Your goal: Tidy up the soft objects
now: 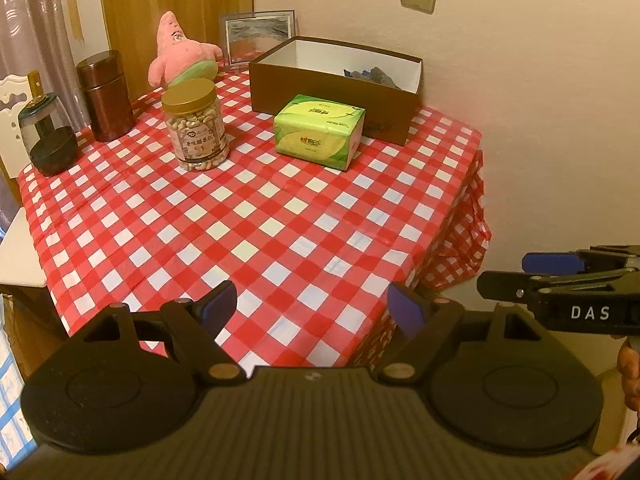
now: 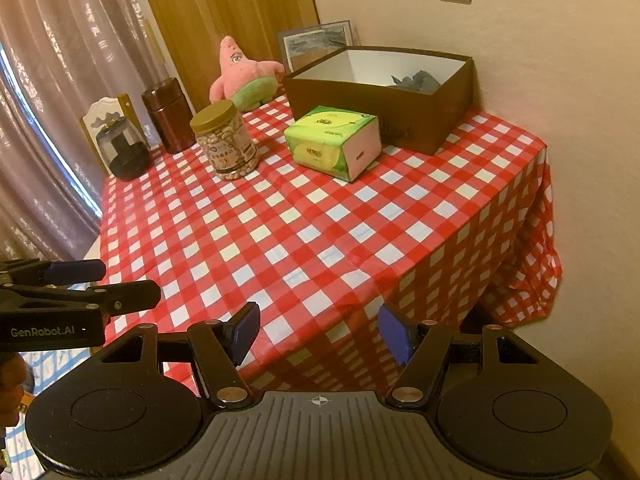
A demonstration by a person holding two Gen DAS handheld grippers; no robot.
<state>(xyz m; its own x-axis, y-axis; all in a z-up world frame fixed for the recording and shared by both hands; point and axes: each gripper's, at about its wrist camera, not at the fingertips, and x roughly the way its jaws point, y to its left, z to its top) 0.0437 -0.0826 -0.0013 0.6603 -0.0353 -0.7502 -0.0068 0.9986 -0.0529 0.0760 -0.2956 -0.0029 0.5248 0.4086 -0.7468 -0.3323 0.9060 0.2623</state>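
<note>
The plush (image 1: 178,50), a pink star-shaped toy with green shorts, sits upright at the far edge of the table (image 1: 280,240), well away from both grippers. The left gripper (image 1: 312,310) hangs over the near edge with its blue pads wide apart and nothing between them. The right gripper (image 2: 318,330) hangs beside it over the near corner, its jaws also apart and empty.

Past the jaws lies a bare stretch of red-and-white checked cloth (image 2: 320,220). Beyond that, a green tissue pack (image 1: 320,130) lies just in front of the brown box (image 1: 336,88), which is open; something grey-blue (image 2: 418,80) lies inside, against its far right wall, too small to identify. Left of the tissue pack stands a nut jar (image 1: 196,126) with a gold lid. Further left stand a brown canister (image 1: 105,96) and a dark glass container (image 1: 48,136). The plush is behind the jar, left of the box, with a framed picture (image 1: 256,34) leaning on the wall beside it.
</note>
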